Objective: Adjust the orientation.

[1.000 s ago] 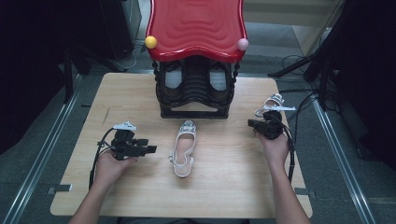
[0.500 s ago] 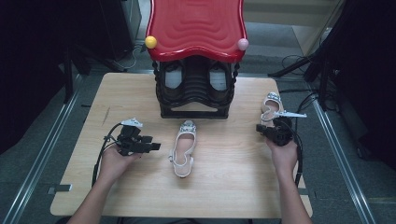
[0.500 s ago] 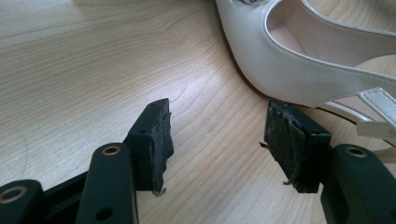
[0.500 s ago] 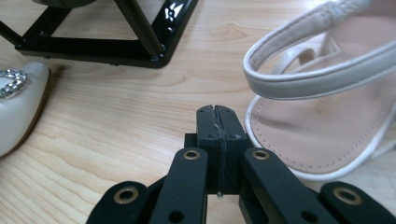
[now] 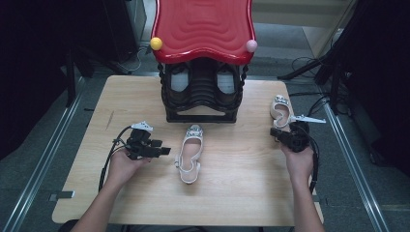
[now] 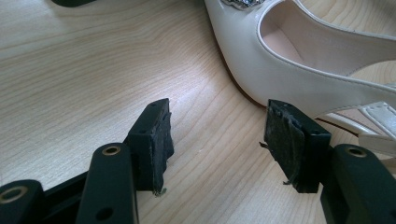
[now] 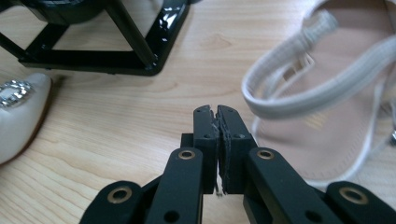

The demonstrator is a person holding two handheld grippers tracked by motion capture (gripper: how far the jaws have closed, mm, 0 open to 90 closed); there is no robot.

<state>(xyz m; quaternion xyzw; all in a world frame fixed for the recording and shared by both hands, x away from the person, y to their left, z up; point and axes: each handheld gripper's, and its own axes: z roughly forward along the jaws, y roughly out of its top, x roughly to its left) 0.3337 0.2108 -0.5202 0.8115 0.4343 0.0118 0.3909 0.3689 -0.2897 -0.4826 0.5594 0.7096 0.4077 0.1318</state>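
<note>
Reaching in from the left with the left gripper (image 5: 162, 151), jaws spread wide and holding nothing, pads (image 6: 156, 140) hovering just above the wood beside the near shoe (image 5: 188, 154). Lying at the middle of the table (image 5: 232, 193), that cream shoe, toe buckle pointing far toward the black rack (image 5: 200, 96) under its red top (image 5: 203, 24), heel strap toward the near edge. Resting at the right, the right gripper (image 5: 276, 134), jaws pressed together on nothing, just near of the second shoe (image 5: 280, 108), whose strap (image 7: 299, 93) is curving right of the jaw tips in the right gripper view. Judging the step as closing on the near shoe's side wall: sliding the wide jaws further right so one pad goes inside the opening and the other outside, biting the stiff upper rather than the thin strap, keeping low to avoid pushing the shoe away. Likely needing the right gripper opened before taking the far shoe.
</note>
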